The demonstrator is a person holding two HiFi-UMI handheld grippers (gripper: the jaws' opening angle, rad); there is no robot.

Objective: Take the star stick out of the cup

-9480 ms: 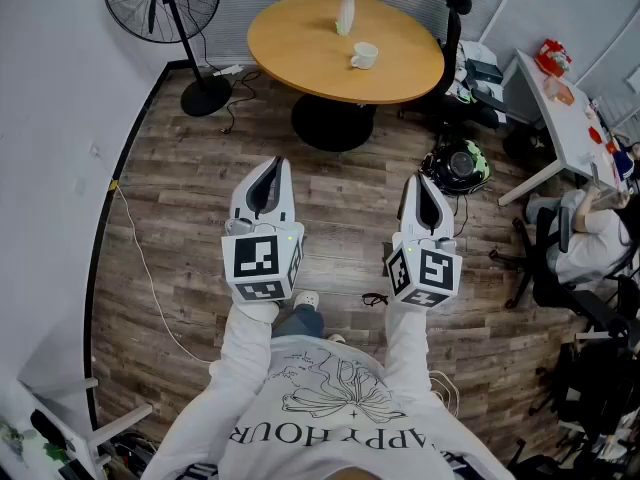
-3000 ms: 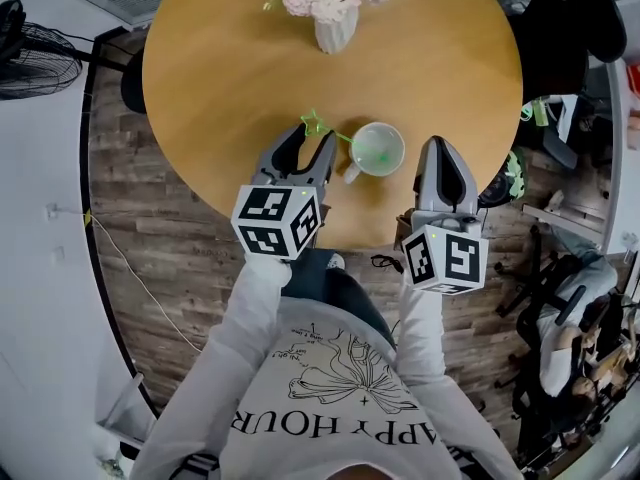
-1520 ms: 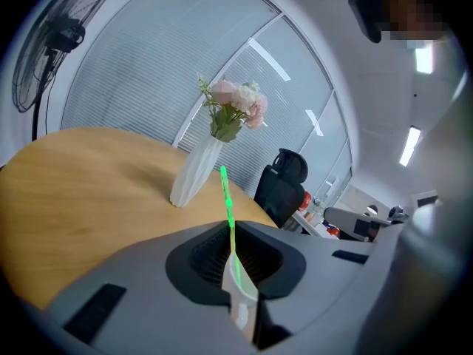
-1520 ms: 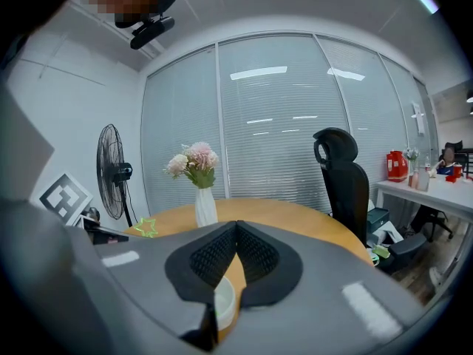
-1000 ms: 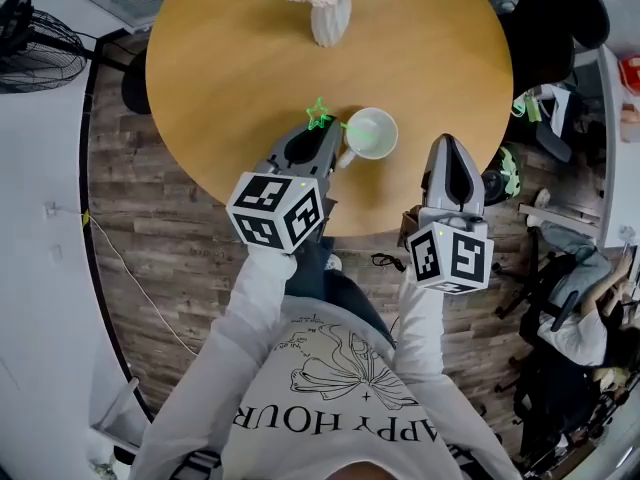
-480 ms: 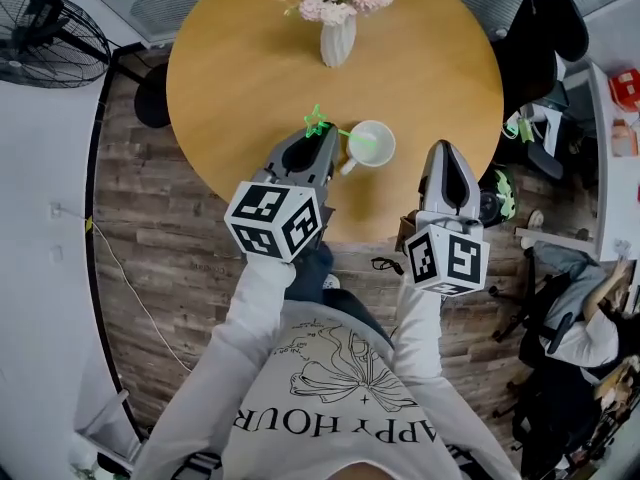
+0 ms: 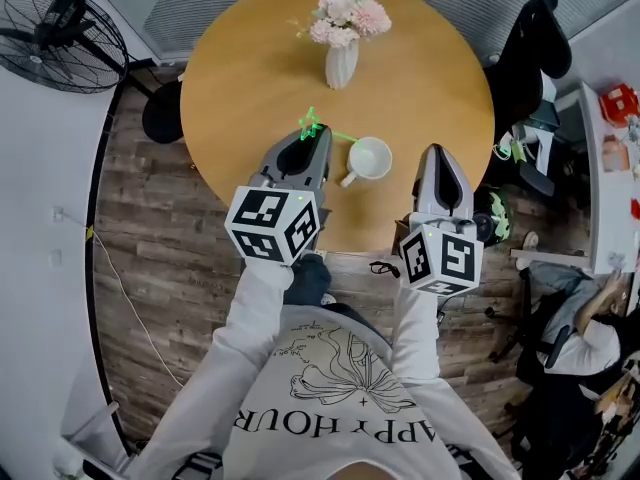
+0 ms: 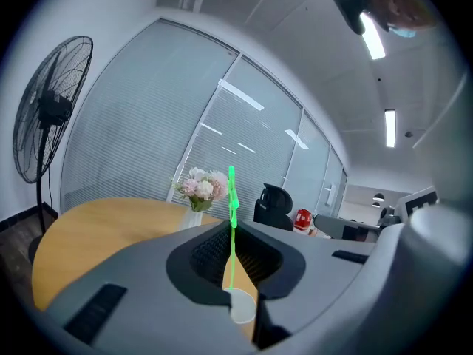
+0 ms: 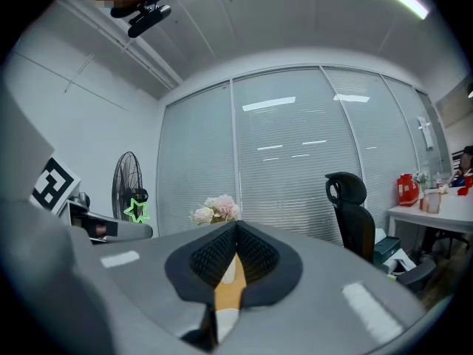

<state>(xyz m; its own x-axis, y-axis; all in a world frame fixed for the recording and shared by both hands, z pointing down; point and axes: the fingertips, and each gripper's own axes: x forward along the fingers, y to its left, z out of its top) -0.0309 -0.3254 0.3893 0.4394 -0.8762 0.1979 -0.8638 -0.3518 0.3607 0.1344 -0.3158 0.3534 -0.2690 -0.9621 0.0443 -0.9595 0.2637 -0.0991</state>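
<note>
Your left gripper (image 7: pixel 321 134) is clamped right onto the green star stick (image 7: pixel 312 123). It's pinching the thin shaft, with the star poking out past the jaw tips. In the left gripper view the stick runs straight up the slot between the pads. From the jaws the shaft slants over toward the white cup (image 7: pixel 370 158), and in the head view its lower end lands right about at the cup's rim. I honestly can't tell whether it's fully clear of the cup or the tip is just inside. The cup sits upright on the round wooden table (image 7: pixel 250 78), handle turned toward your left gripper, just beside its nose. Your right gripper (image 7: pixel 441 152) has its jaws pressed together on nothing, hanging over the near part of the table to the right of the cup and apart from it. The vase of pink flowers (image 7: pixel 341 60) stands farther back on the table, well apart from the cup. Off the table there's a standing fan (image 7: pixel 60 30) on the left and a black office chair (image 7: pixel 527 58) on the right.
</note>
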